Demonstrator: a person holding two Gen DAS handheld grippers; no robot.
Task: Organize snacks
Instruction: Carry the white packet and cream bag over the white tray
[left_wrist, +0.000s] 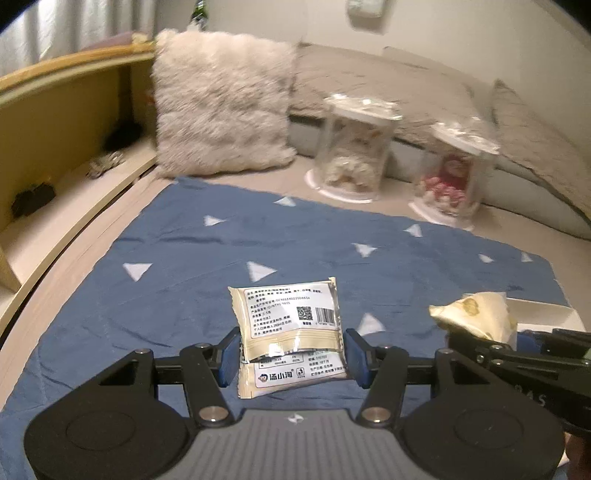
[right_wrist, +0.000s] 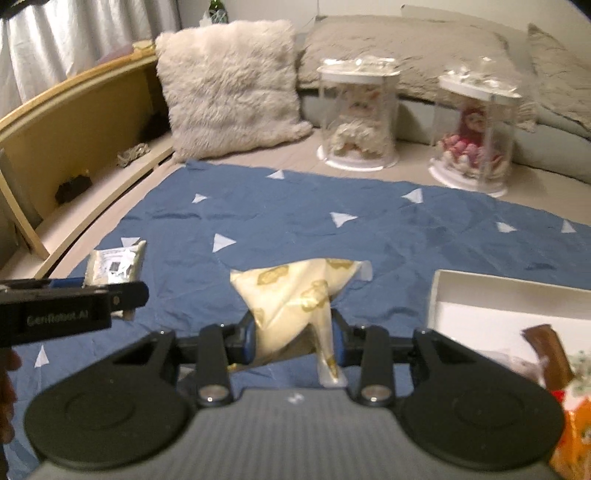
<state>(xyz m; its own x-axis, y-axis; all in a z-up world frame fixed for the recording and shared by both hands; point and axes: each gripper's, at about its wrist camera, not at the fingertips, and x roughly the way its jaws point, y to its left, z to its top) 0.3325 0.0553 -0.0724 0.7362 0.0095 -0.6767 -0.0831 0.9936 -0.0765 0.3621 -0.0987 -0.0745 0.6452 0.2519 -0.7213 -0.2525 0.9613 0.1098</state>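
My left gripper (left_wrist: 290, 356) is shut on a cream snack packet with a printed label and barcode (left_wrist: 290, 321), held upright above the blue cloth (left_wrist: 192, 258). My right gripper (right_wrist: 295, 341) is shut on a pale yellow packet with gold prints (right_wrist: 295, 295), also above the cloth. Each gripper shows in the other's view: the right one with its yellow packet (left_wrist: 476, 314) at the left view's right edge, the left one with its cream packet (right_wrist: 114, 264) at the right view's left edge. A white box (right_wrist: 480, 291) with several snacks lies at the right.
A fluffy cushion (left_wrist: 221, 103) and grey pillows (left_wrist: 388, 85) lie at the back. Two clear domes with dolls (left_wrist: 351, 147) (left_wrist: 454, 173) stand behind the cloth. A wooden shelf unit (left_wrist: 66, 147) runs along the left. An orange packet (right_wrist: 572, 435) sits in the box's near corner.
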